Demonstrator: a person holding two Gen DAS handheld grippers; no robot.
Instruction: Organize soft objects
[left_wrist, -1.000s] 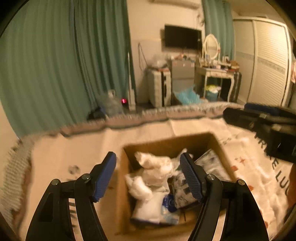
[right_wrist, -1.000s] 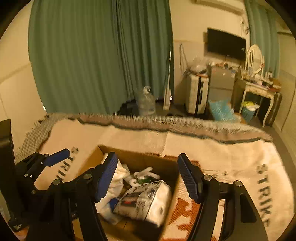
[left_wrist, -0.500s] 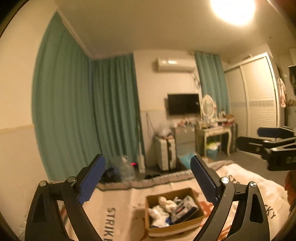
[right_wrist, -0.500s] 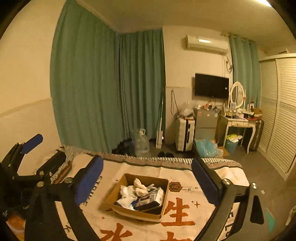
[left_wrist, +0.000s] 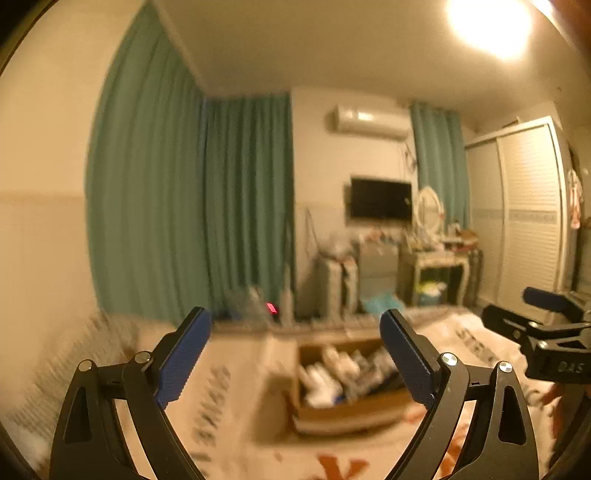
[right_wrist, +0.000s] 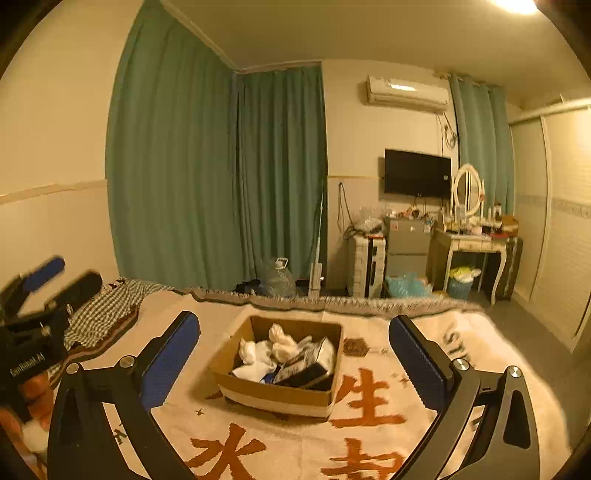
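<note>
A cardboard box (right_wrist: 273, 397) sits on the cream blanket (right_wrist: 388, 435), holding white soft items (right_wrist: 258, 350) and a dark-printed packet (right_wrist: 314, 365). The box also shows, blurred, in the left wrist view (left_wrist: 343, 413). My right gripper (right_wrist: 293, 354) is open and empty, held well back from the box. My left gripper (left_wrist: 295, 350) is open and empty, also held back. The left gripper shows at the left edge of the right wrist view (right_wrist: 33, 314); the right gripper shows at the right of the left wrist view (left_wrist: 543, 332).
A checked cloth (right_wrist: 107, 310) lies at the blanket's left edge. Beyond the bed stand green curtains (right_wrist: 221, 184), a water jug (right_wrist: 279, 277), a suitcase (right_wrist: 365, 269), a dressing table (right_wrist: 469, 243) and a wardrobe (right_wrist: 561, 221).
Both grippers have pulled up and away from the box, which was close under the fingers one second ago. The left view is still moving and blurred. Both stay open and empty.
</note>
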